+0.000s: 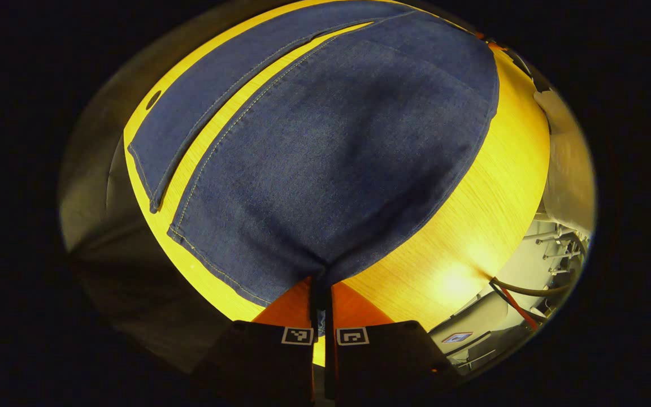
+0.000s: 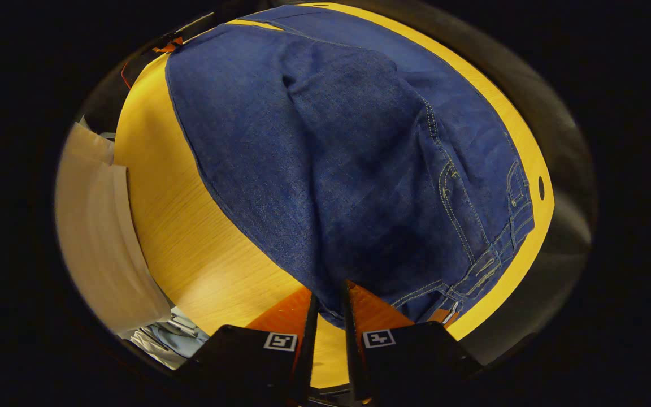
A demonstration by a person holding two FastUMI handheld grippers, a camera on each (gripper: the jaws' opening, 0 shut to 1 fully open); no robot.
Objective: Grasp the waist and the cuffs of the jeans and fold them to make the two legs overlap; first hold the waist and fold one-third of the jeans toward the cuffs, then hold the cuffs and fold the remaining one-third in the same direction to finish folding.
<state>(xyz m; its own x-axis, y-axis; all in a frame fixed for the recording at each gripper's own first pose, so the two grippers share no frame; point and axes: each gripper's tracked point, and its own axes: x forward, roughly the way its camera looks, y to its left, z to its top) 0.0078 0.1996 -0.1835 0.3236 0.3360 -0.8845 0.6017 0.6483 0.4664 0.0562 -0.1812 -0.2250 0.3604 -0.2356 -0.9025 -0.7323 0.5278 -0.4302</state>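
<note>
Left gripper (image 1: 320,297): fingers together, clamped on the cuff corner of the near leg of the jeans (image 1: 331,158), denim pinched in the slit between them. That leg rises from the tabletop (image 1: 472,226) up to the fingers, so the cuff end is lifted. The far leg (image 1: 212,96) lies flat toward the far edge of the tabletop, its cuff close to that edge, a strip of bare wood between the two legs.

Right gripper (image 2: 328,308): fingers close together with a fold of denim between them, clamped on the jeans (image 2: 348,169) at the waist end. Waistband (image 2: 495,260) with belt loops and pocket stitching lies just beside the fingers, along the tabletop (image 2: 190,237) edge on that side. Fabric bunches into a ridge running up from the grip.

Jeans cover most of the tabletop, bare wood showing along the near side. Pale sleeve (image 2: 94,237) shows off the tabletop's near edge in the right gripper view.
</note>
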